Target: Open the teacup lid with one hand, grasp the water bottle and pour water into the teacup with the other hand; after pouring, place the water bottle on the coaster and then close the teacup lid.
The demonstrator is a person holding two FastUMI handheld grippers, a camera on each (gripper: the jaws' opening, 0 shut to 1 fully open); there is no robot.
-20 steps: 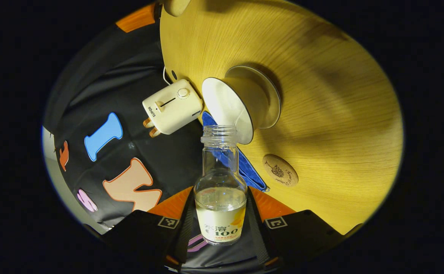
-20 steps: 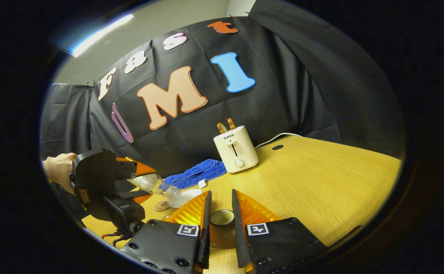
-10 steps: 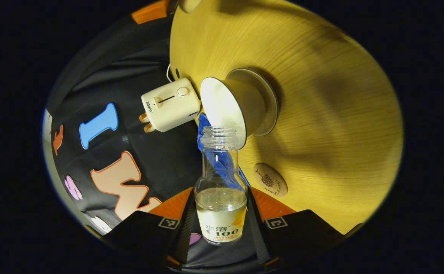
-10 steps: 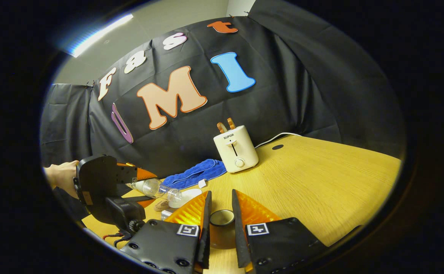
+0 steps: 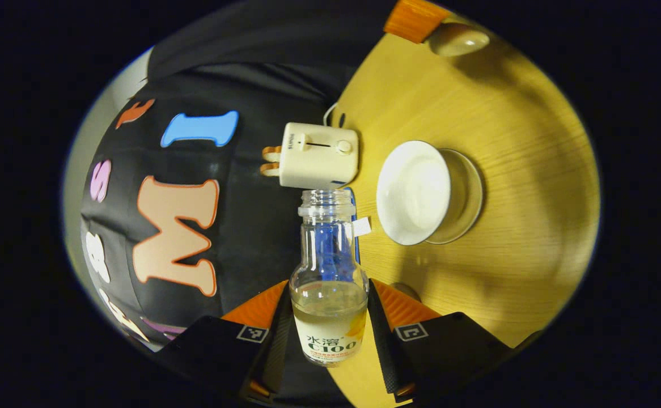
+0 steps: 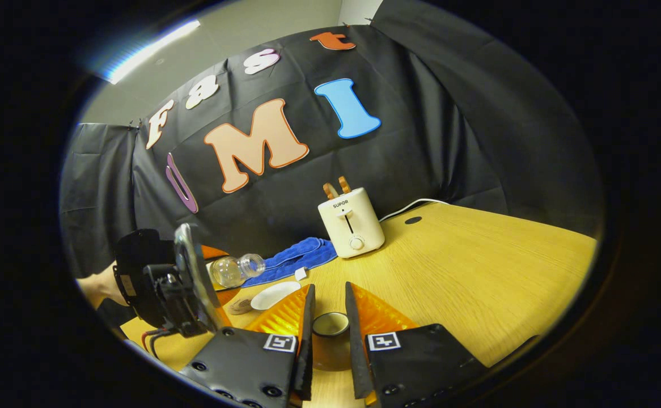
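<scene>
Clear glass water bottle [image 5: 328,294], part full, is clamped between the left gripper [image 5: 328,323] fingers, held on its side just beside the white teacup [image 5: 415,192] on the wooden bench [image 5: 512,170]; the right gripper [image 6: 329,334] is closed on the teacup lid [image 6: 330,324]; the toaster [image 6: 351,222] stands beyond the teacup.

In the left gripper view, the coaster [image 5: 405,290] at lower centre is mostly hidden behind the gripper's finger. In the right gripper view, the teacup lid [image 6: 330,338] at bottom centre is partly covered by the gripper's fingers, and the hand [image 6: 99,285] at the left edge is largely hidden.
</scene>
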